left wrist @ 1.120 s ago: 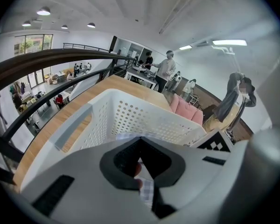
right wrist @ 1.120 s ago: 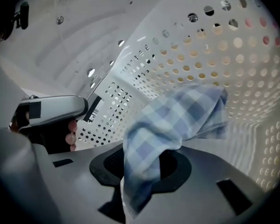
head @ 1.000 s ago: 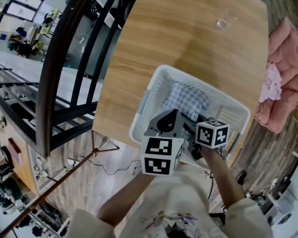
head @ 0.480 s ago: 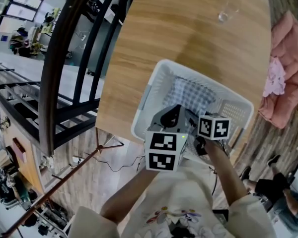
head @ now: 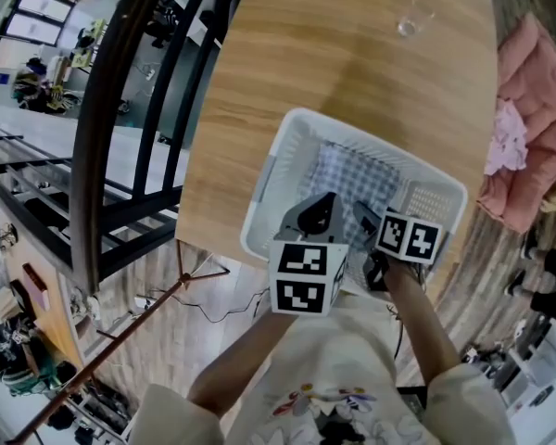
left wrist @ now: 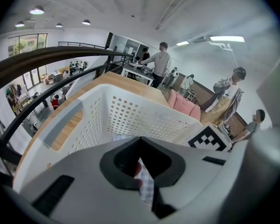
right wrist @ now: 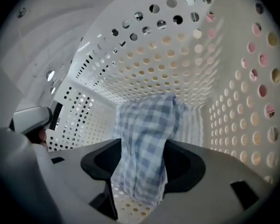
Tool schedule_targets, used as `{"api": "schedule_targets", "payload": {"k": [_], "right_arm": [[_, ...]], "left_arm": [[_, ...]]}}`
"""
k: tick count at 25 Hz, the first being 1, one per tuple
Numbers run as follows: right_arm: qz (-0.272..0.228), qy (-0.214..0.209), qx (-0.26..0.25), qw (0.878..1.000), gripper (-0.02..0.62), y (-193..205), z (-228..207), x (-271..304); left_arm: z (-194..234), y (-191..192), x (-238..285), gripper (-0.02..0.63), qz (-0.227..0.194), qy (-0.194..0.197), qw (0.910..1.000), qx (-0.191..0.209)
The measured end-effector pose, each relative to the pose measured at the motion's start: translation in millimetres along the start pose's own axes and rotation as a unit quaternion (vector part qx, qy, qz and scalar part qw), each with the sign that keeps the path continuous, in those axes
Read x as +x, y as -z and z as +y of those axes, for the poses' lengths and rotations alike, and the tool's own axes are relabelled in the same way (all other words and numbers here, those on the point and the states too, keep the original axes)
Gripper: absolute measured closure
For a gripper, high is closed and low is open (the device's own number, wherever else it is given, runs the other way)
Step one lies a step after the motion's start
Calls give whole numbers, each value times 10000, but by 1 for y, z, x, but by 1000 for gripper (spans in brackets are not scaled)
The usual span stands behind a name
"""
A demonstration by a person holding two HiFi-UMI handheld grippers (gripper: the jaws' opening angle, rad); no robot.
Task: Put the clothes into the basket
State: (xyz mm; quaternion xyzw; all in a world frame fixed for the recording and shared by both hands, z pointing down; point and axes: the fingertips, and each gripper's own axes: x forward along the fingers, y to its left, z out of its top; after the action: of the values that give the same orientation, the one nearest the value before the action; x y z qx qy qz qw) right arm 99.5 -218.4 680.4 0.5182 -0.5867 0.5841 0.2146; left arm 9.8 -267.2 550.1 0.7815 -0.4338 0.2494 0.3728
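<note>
Inside the white perforated plastic basket [head: 287,146], the blue-and-white checked cloth [right wrist: 144,143] hangs crumpled. The left gripper [left wrist: 147,195] pinches a strip, while the right gripper [right wrist: 135,204] has jaws just opened around it. Seen from above, the grippers hide its near end.

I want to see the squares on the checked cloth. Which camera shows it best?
The right gripper view: the checked cloth fills the middle, close up, hanging inside the basket. The head view shows it small from above, partly hidden. The left gripper view shows only a thin strip.
</note>
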Motion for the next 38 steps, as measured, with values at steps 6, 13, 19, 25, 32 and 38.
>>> {"api": "schedule_targets", "payload": {"k": [6,13,19,25,32,38], "right_arm": [[-209,-146,75,9996,327,-8,10,-20],[-481,-196,97,9986,328,-15,18,-40],[-738,-300,-78,9968,328,-17,34,-59],[-1386,-740,-113,9875,345,-31,60,-88],[-2295,-832,-111,9697,480,-42,67,-118],[-2614,-955,-188,9603,511,-38,81,-139]], "left_arm": [[-6,0,-3,606,-6,62,10000,-37],[-16,0,-10,606,-25,136,9999,14],[-22,-4,-22,606,-156,153,9997,73],[-32,-5,-34,606,-314,241,9991,118],[-38,5,-48,606,-354,307,9987,195],[-40,9,-64,606,-444,376,9981,218]]}}
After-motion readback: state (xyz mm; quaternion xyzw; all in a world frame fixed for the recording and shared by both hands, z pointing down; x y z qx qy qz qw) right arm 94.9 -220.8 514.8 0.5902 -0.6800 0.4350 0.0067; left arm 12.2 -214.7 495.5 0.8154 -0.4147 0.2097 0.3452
